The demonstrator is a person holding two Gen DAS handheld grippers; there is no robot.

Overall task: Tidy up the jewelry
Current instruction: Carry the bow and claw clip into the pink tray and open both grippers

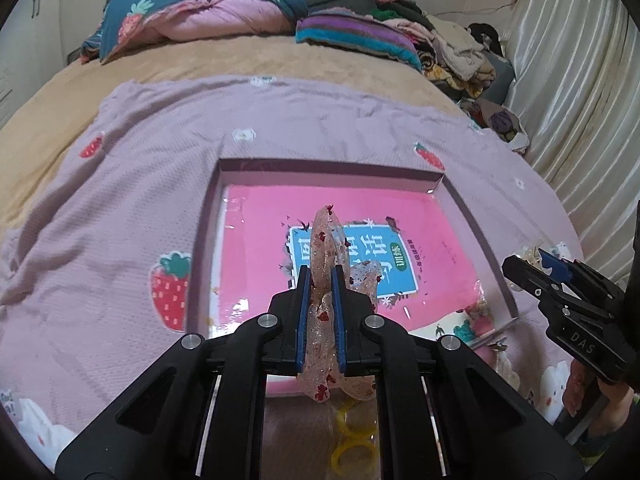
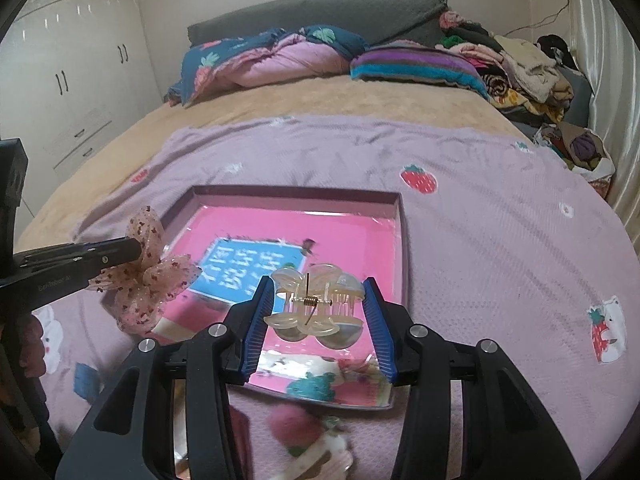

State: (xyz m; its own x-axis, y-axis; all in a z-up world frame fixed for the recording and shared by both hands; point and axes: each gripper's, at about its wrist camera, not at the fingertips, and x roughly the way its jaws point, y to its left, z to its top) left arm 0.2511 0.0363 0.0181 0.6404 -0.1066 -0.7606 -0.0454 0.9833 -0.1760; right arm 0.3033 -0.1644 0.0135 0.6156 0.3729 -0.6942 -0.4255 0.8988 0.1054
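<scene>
My left gripper is shut on a sheer pink hair bow with red specks, held above the near part of a shallow purple tray. A pink book covers the tray floor. In the right wrist view my right gripper is shut on a translucent cream hair claw clip, its spring facing me, over the tray's near right part. The left gripper and bow hang at that view's left. The right gripper shows beside the tray's right wall.
The tray lies on a lilac strawberry-print blanket spread over a tan bed. Yellow hair rings lie under my left gripper. Folded quilts and a clothes pile sit at the headboard; a curtain hangs on the right, a wardrobe stands left.
</scene>
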